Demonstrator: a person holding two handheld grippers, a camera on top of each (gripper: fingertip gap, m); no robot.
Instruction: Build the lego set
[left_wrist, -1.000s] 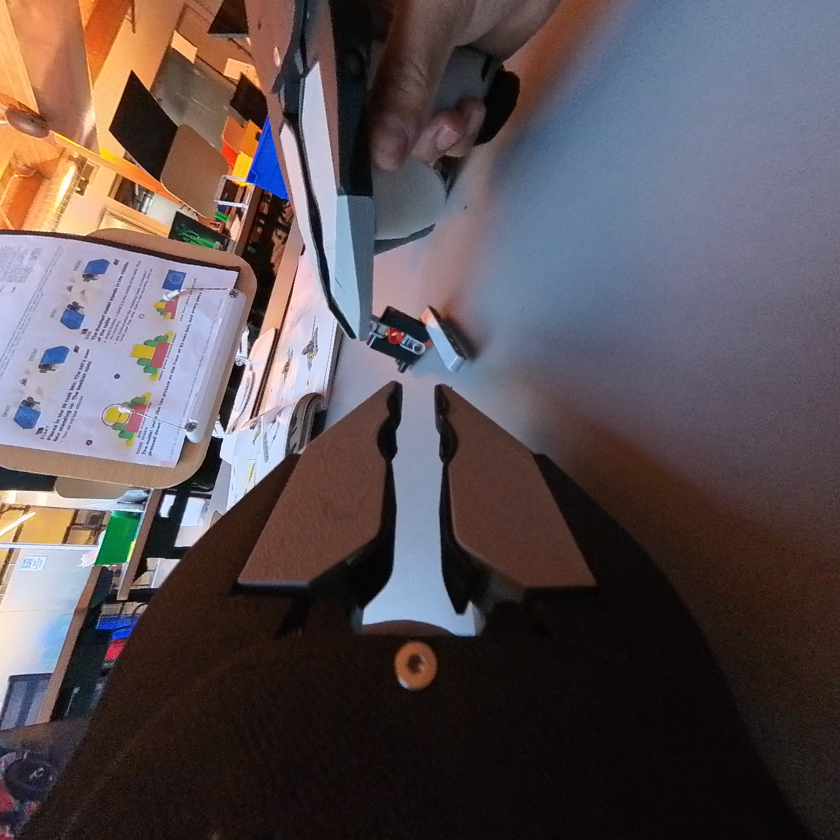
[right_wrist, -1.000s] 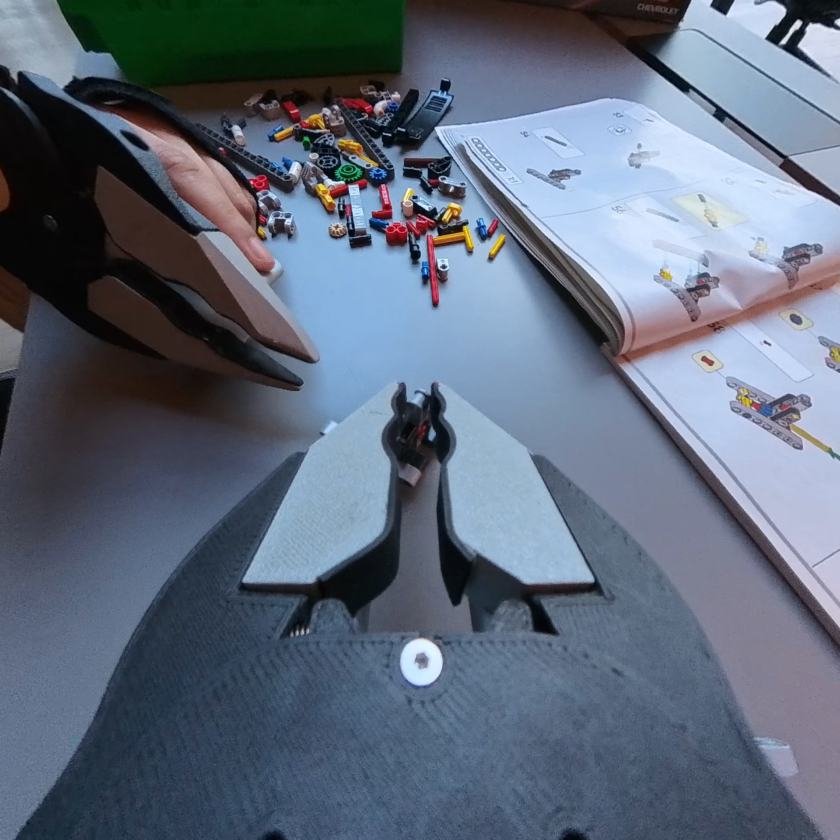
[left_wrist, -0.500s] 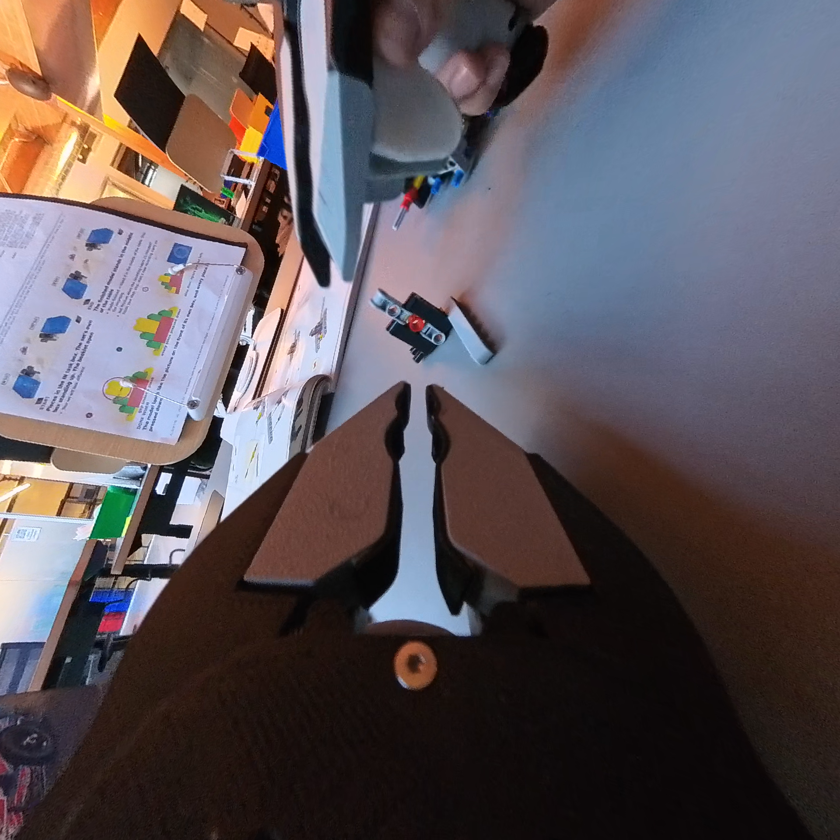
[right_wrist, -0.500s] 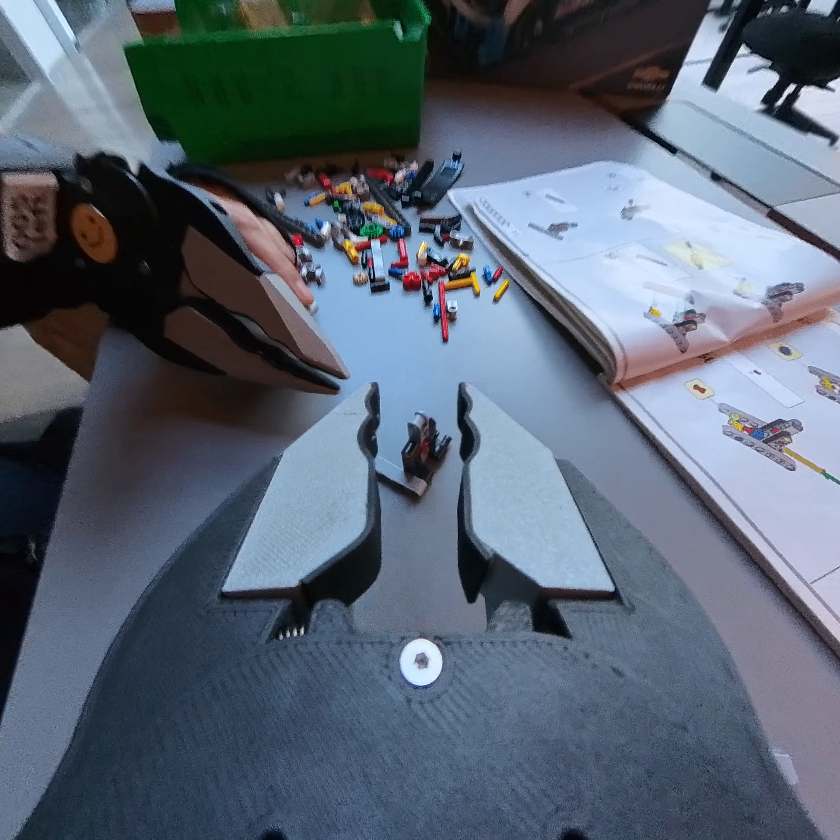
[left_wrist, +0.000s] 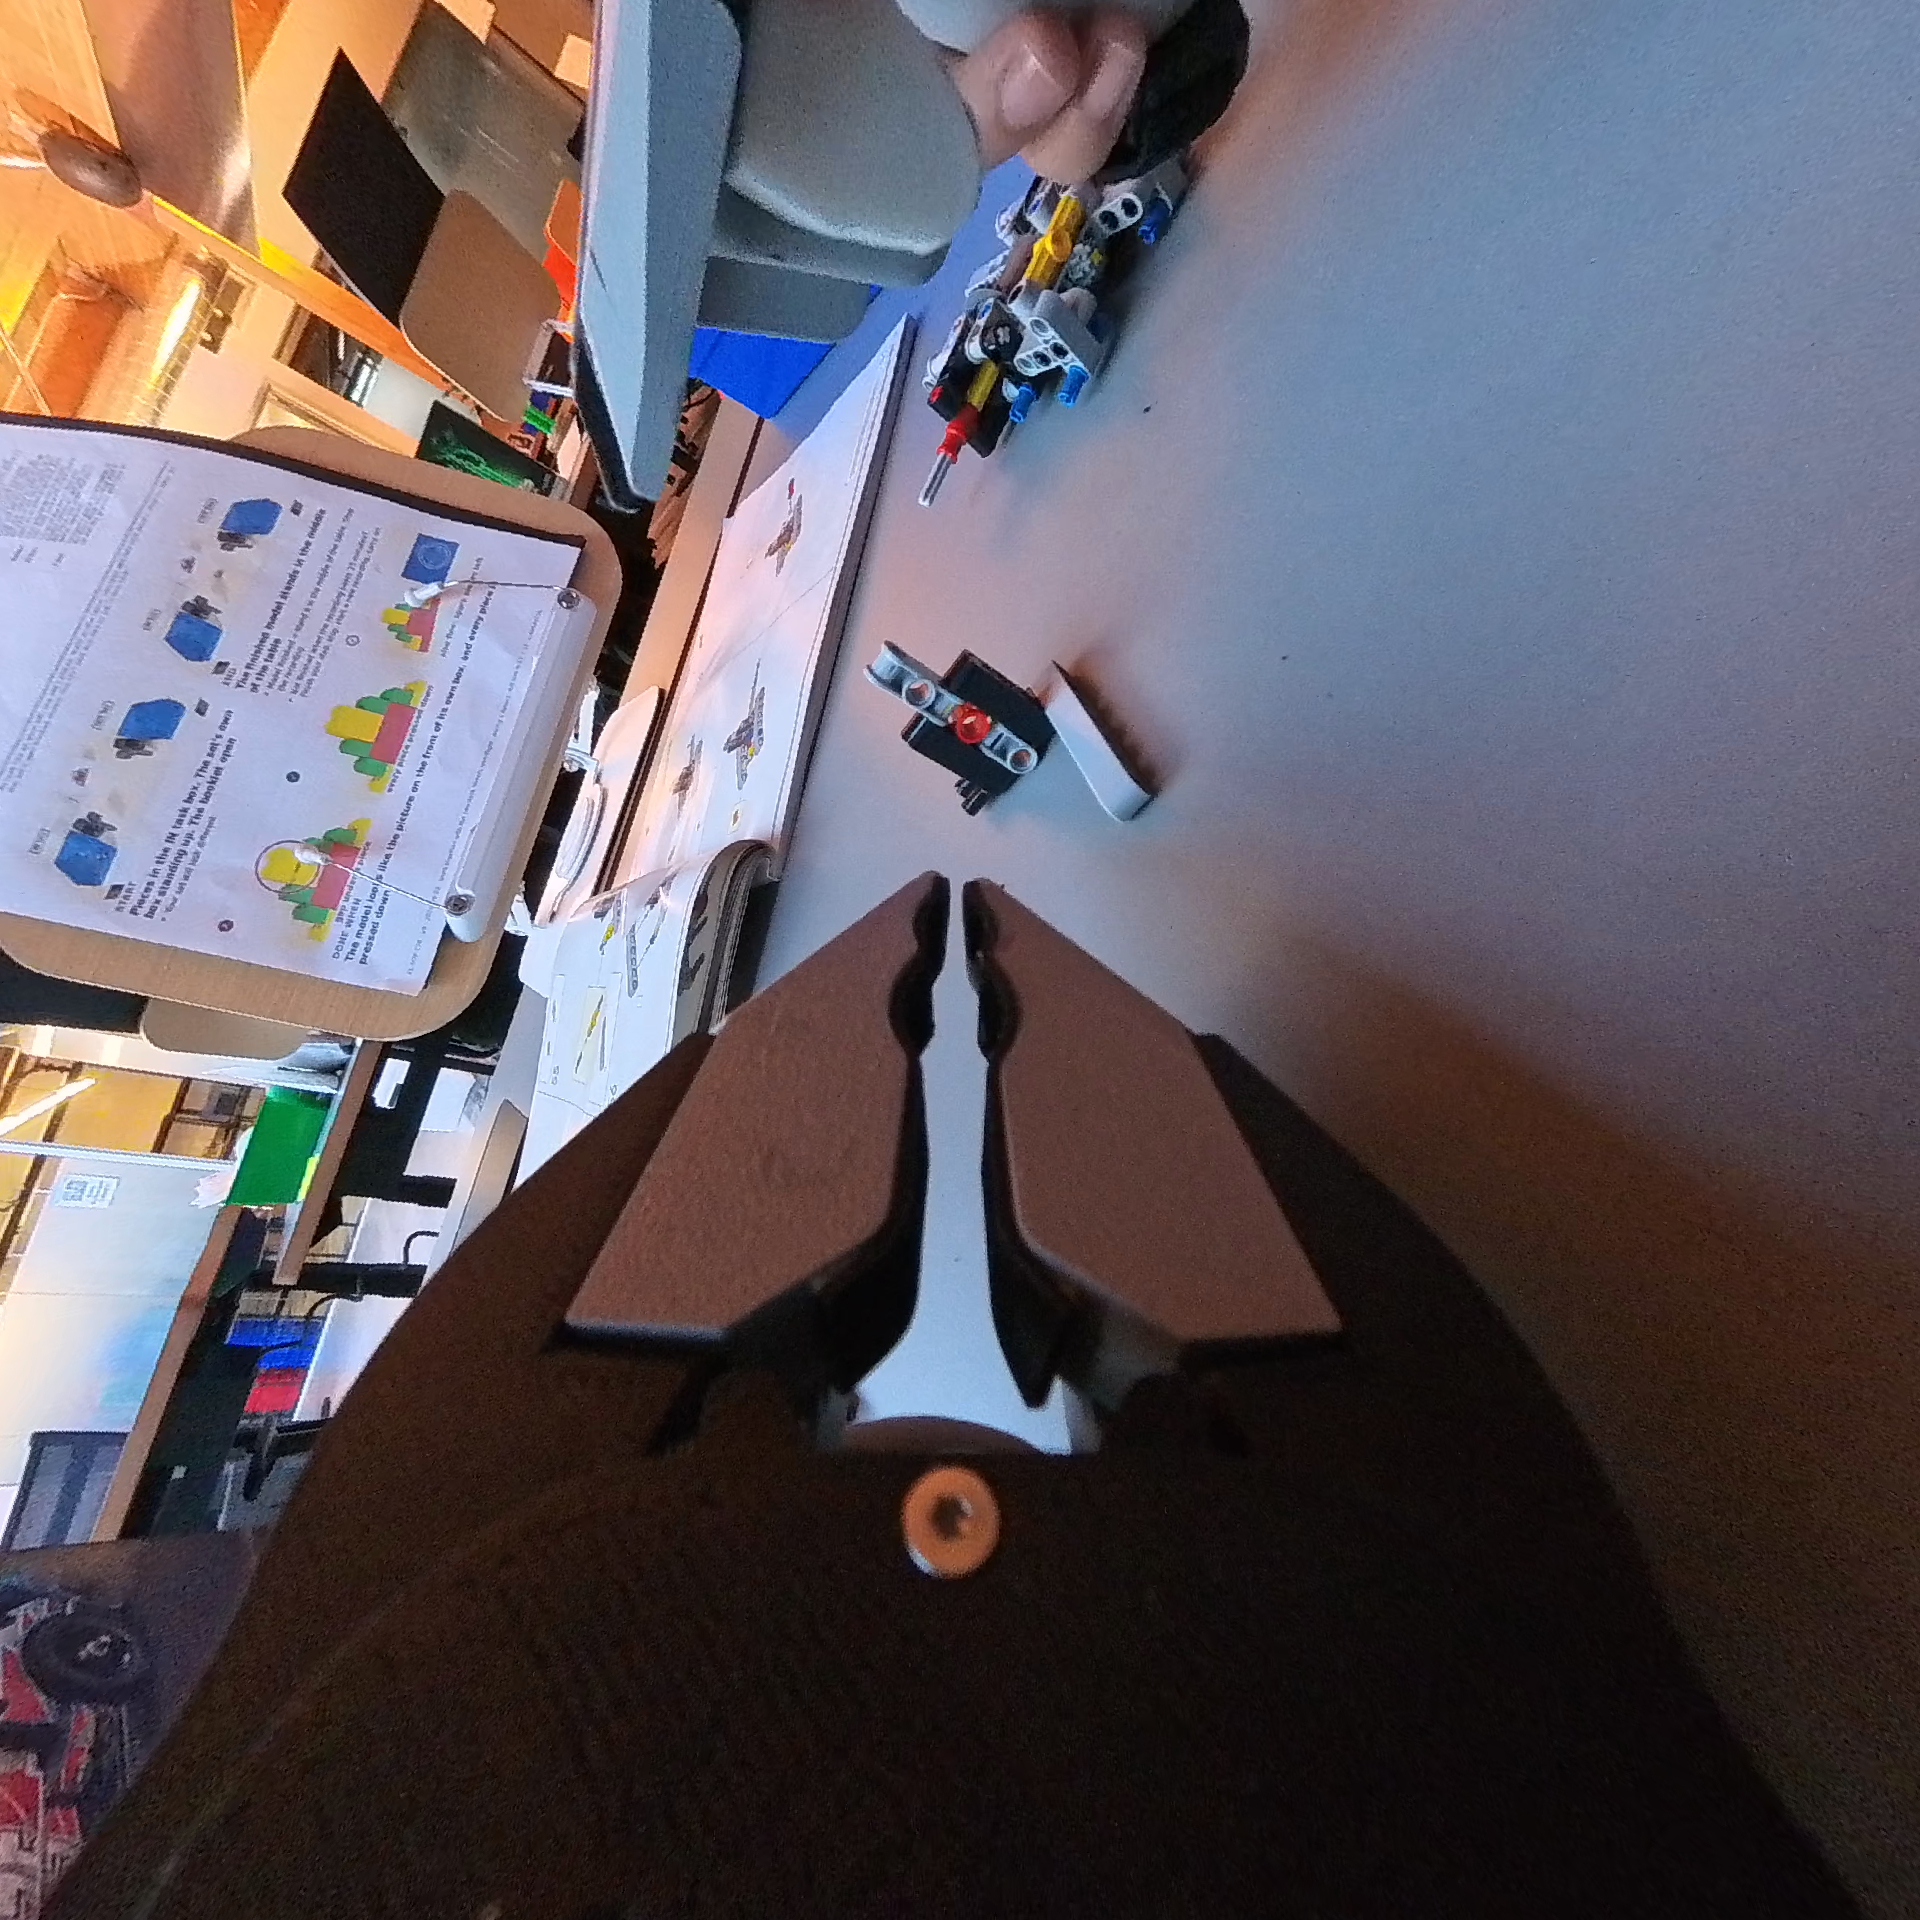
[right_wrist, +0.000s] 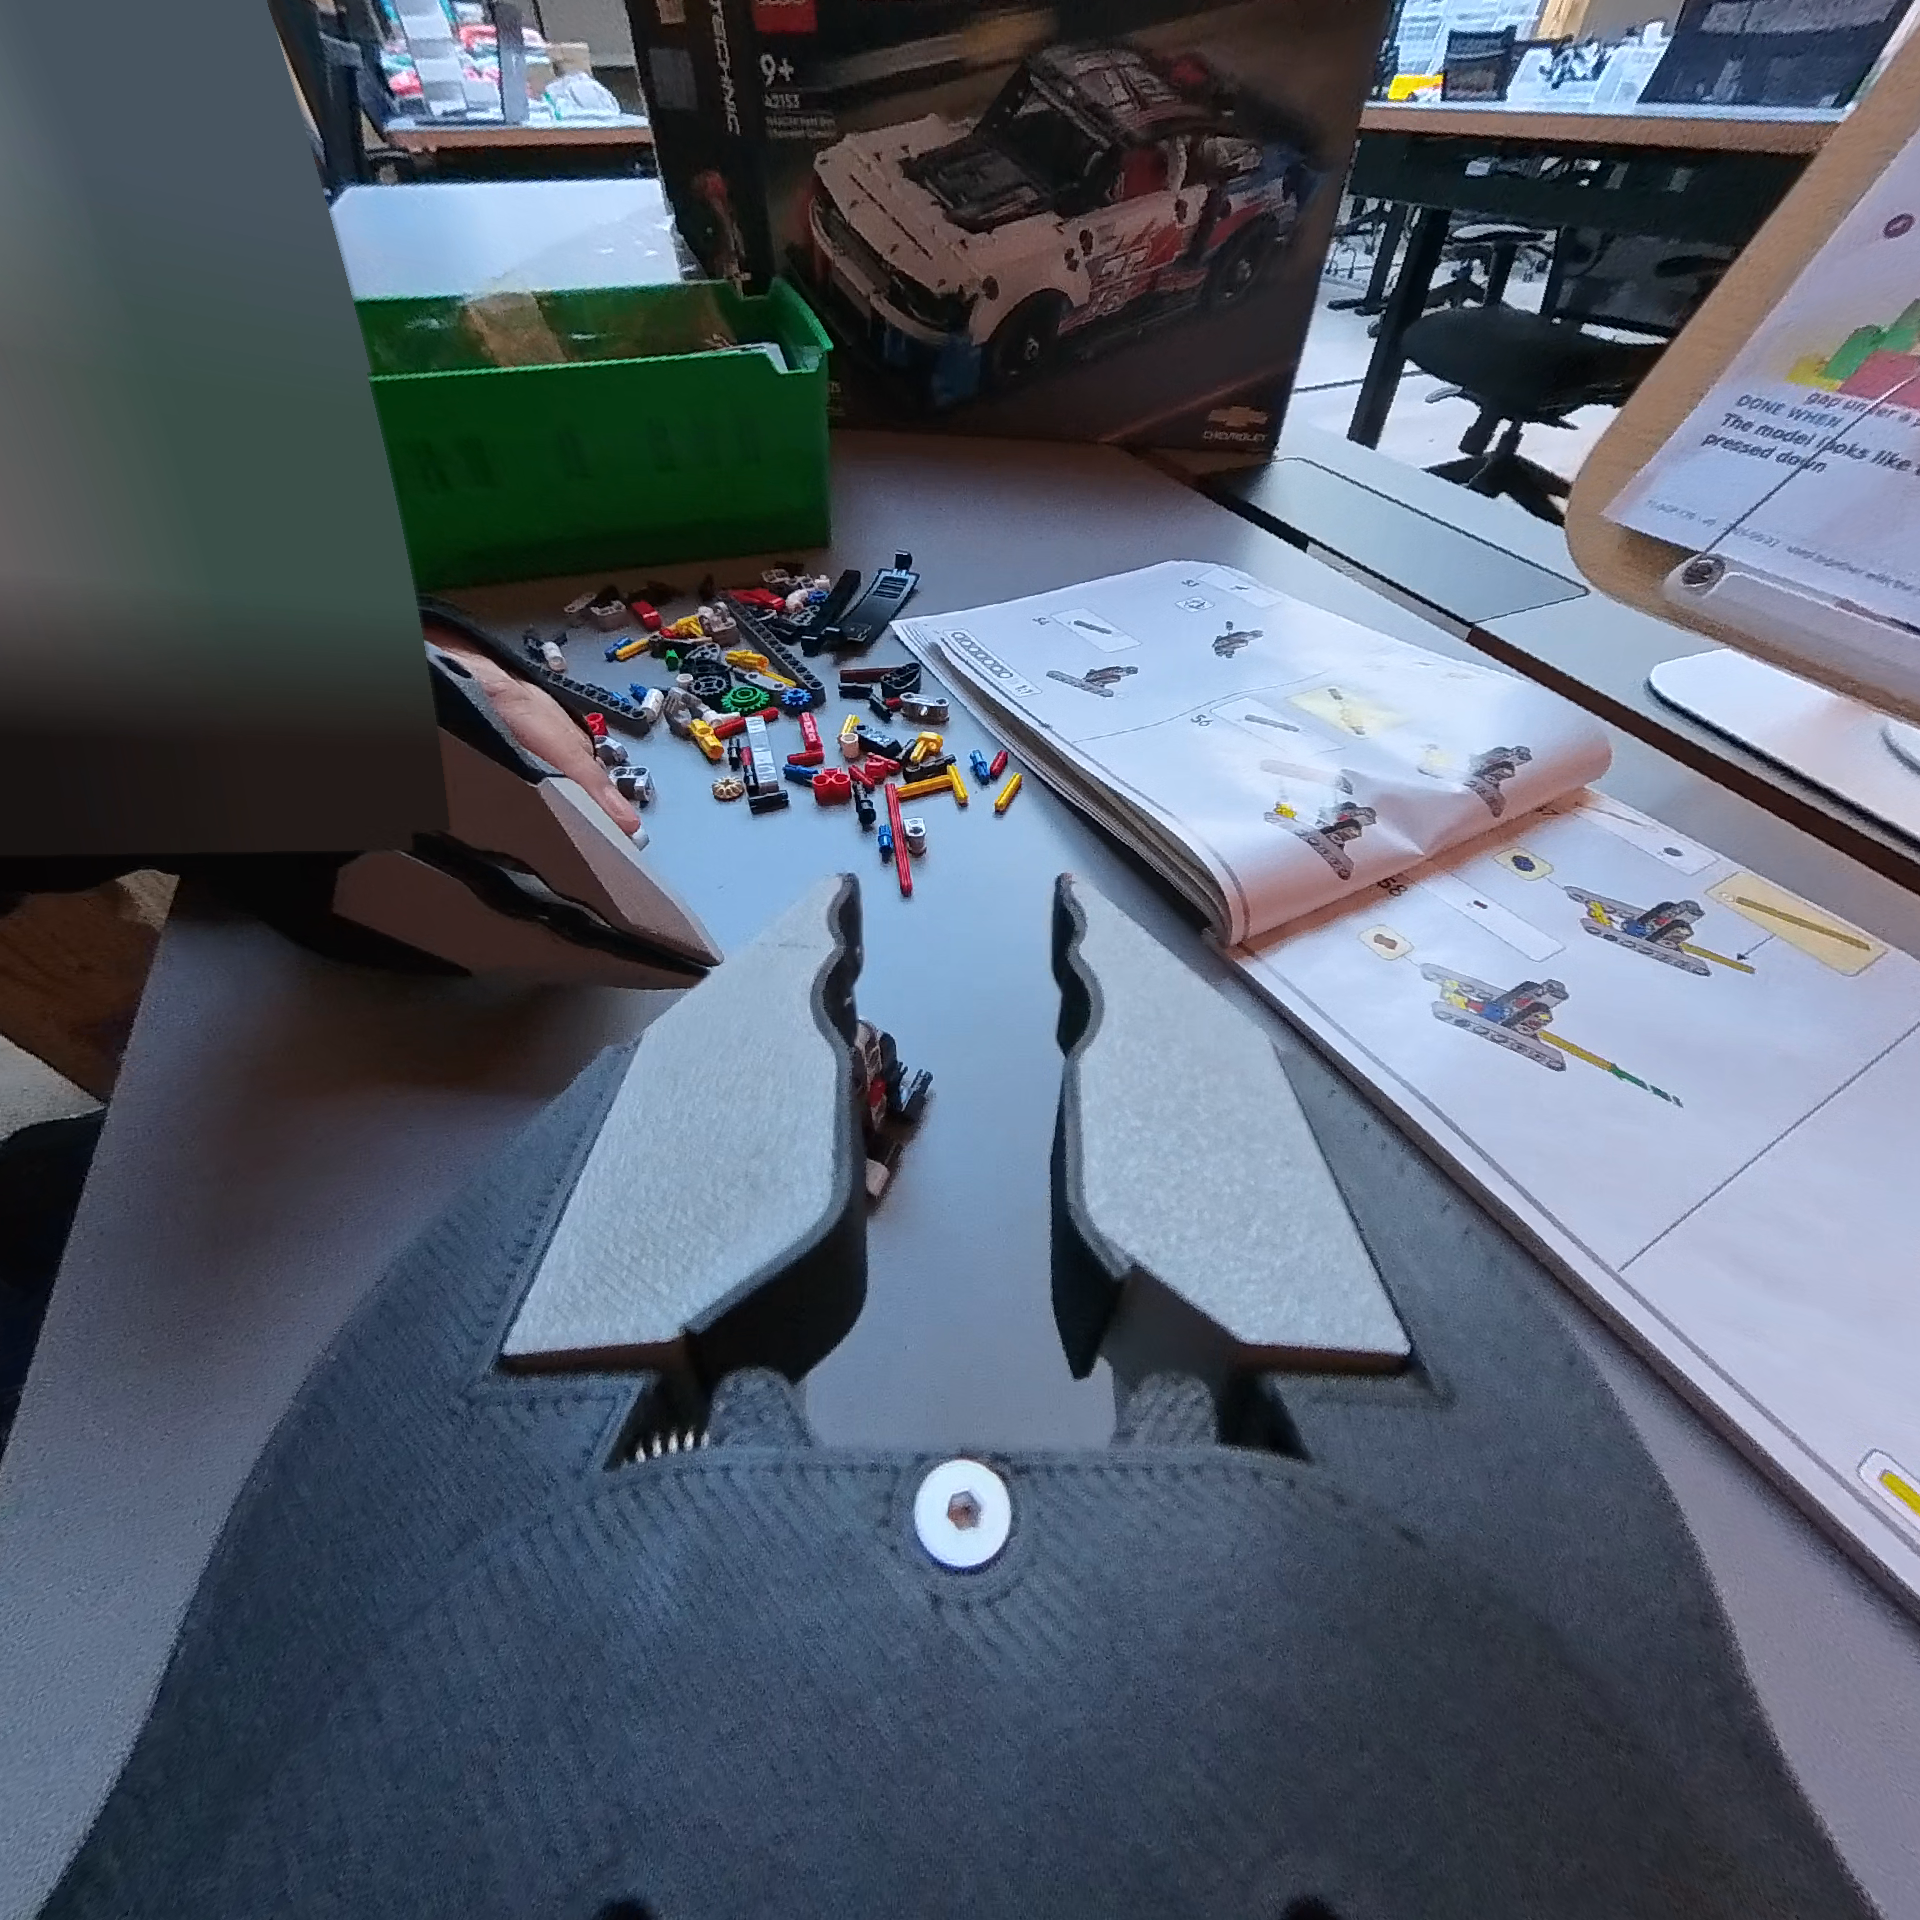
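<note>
Half hidden behind the wide-open right gripper (right_wrist: 956, 904): small black assembly (right_wrist: 888, 1081); green bin (right_wrist: 603, 457) contents blurry at 11 o'clock; left gripper (left_wrist: 956, 894) nearly closed, holding nothing.

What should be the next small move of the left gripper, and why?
Probably open the left gripper first: its fingers stand almost together with nothing between them, and the small black assembly lies free on the grey table just ahead, apart from both grippers.
</note>
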